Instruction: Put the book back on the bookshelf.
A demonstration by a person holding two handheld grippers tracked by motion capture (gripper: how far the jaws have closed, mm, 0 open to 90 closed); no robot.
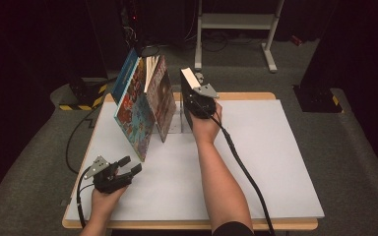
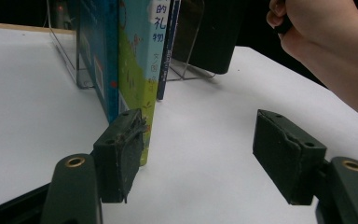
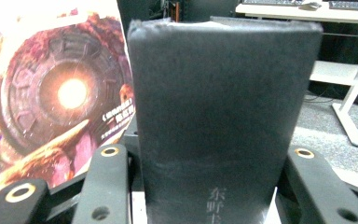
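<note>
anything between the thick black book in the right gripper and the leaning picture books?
High view: a clear acrylic bookend stands between the thick black book, clamped in the right gripper, and the leaning picture books.

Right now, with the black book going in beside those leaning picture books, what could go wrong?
1. The picture books lean steeply; a nudge from the black book could topple them onto the table.
2. The right tongs hold the black book low down, so it might tip in the grip.
3. The left tongs sit open, away from the stack, so nothing steadies it.

Black book (image 3: 223, 126), white table (image 1: 256, 162)
</note>
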